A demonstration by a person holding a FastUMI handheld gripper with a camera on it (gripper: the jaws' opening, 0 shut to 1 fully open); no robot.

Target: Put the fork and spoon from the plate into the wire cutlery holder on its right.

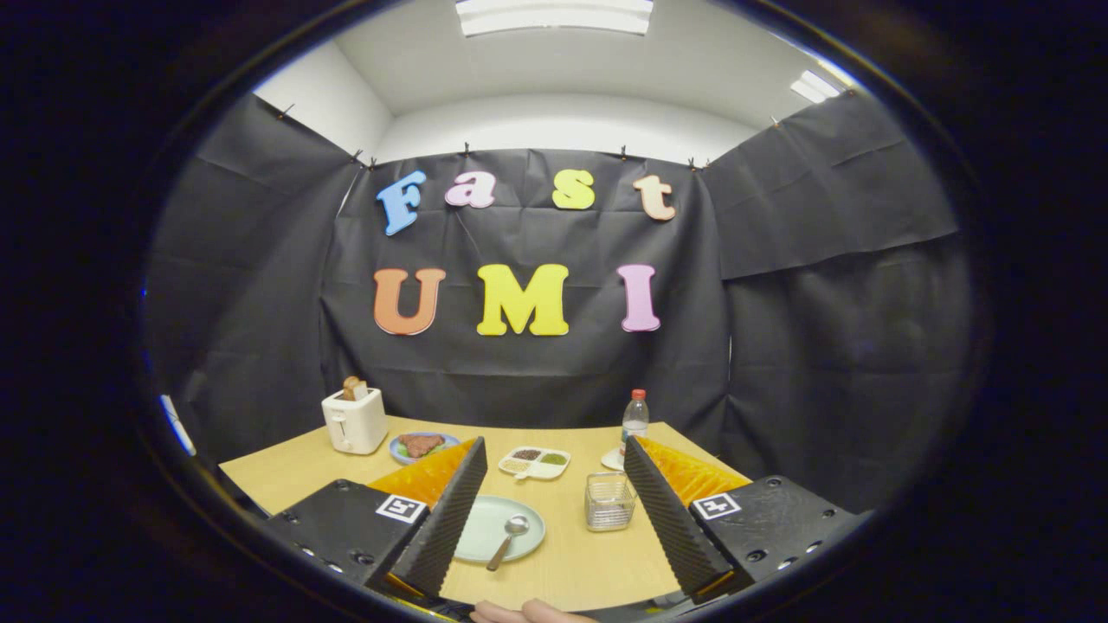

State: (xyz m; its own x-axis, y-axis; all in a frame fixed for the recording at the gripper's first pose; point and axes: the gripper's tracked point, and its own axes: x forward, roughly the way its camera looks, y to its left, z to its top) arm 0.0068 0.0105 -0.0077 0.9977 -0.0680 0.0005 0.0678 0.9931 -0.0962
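1. The tool hangs above the near edge of the bench, its two ribbed fingers spread wide apart and gripping nothing.
2. The plate, pale green, lies low in the frame between the fingers, hard against the left one, which covers its left rim.
3. One spoon rests on the plate, bowl toward the far wall, handle slanting down to the near rim. I cannot make out a fork; it may be hidden behind the left finger.
4. One wire cutlery holder stands upright on the bench just right of the plate, close beside the right finger, apart from both.
5. Further back, left to right: one white toaster with bread in it, one blue dish of food, one white divided tray, one bottle with a red cap.
6. Bare bench lies between plate and holder and between them and the tray; the near edge runs just below the plate, where a hand shows at the bottom of the frame.
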